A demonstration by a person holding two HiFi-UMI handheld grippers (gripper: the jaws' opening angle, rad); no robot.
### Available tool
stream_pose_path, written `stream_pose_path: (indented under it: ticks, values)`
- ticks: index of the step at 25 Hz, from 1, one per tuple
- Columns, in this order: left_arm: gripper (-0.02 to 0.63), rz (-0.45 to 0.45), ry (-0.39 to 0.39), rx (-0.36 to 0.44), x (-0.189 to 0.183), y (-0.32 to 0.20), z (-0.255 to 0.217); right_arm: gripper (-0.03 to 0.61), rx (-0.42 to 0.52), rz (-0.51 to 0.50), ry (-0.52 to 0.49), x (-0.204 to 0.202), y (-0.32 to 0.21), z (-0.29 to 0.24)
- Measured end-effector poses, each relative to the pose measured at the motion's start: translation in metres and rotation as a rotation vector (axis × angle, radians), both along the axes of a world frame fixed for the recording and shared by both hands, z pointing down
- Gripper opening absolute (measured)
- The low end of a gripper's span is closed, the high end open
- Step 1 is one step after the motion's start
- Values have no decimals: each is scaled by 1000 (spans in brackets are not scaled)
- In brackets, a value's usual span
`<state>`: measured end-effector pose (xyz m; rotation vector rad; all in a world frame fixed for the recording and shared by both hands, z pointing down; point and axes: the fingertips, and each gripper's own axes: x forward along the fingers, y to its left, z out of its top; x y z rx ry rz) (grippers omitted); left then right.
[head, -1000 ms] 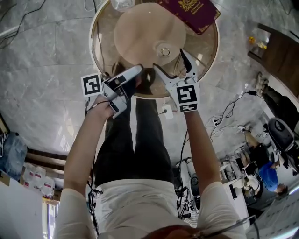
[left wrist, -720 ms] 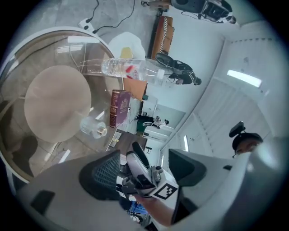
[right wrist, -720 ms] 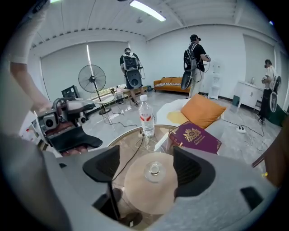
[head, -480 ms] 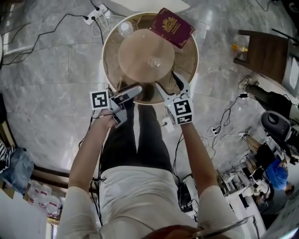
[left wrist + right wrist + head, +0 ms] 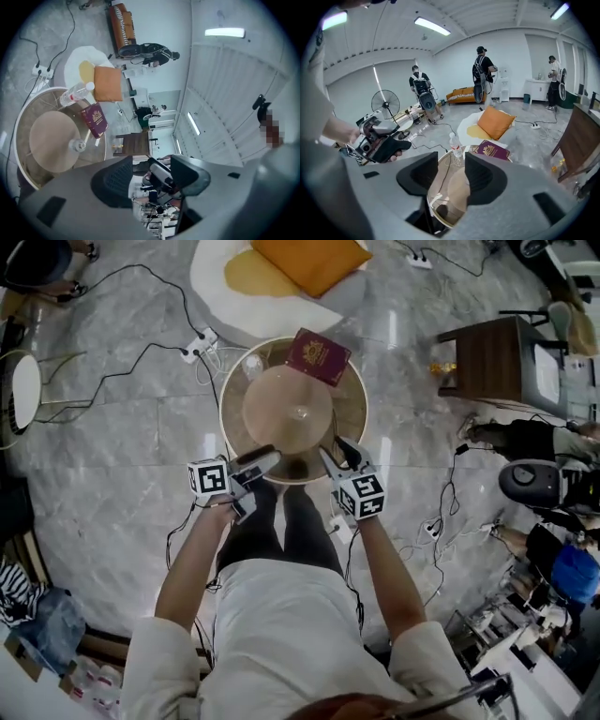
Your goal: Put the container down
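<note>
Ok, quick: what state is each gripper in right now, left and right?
Left gripper: open, nothing between the jaws, which have just been closing slightly.
Right gripper: open, nothing between the jaws, which have just been closing.

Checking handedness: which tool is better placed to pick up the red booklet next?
Right, probably. Both tools' jaws have just been closing on nothing. The right tool tilts down at the table, booklet on its side; the left tool aims past it.
</note>
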<state>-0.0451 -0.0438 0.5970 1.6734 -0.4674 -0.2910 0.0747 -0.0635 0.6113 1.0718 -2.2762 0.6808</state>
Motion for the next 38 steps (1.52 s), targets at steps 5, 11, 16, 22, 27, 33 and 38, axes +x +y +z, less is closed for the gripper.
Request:
stream_pose_path:
  ticks: [5, 11, 16, 22, 27, 33, 38]
  values:
    - [190, -5, -111, 69, -5, 13, -45, 141, 33, 41, -18, 17, 20, -56]
    - [98, -16, -250, 200, -2, 33, -100, 92, 80, 13, -29, 38, 48, -111]
    - [70, -42, -311, 276, 13, 42, -141, 77, 128, -2, -45, 62, 60, -153]
    - [49, -113, -381, 349, 20, 43, -181, 43, 194, -32, -49, 86, 65, -196]
    - [41, -153, -409, 390, 25, 43, -211, 28, 247, -40, -53, 106, 61, -225]
    - [35, -180, -474, 433, 15, 43, -229, 11, 313, -28, -47, 114, 51, -255]
    - [32, -213, -478, 454, 7, 39, -245, 0, 354, -11, -44, 122, 44, -274]
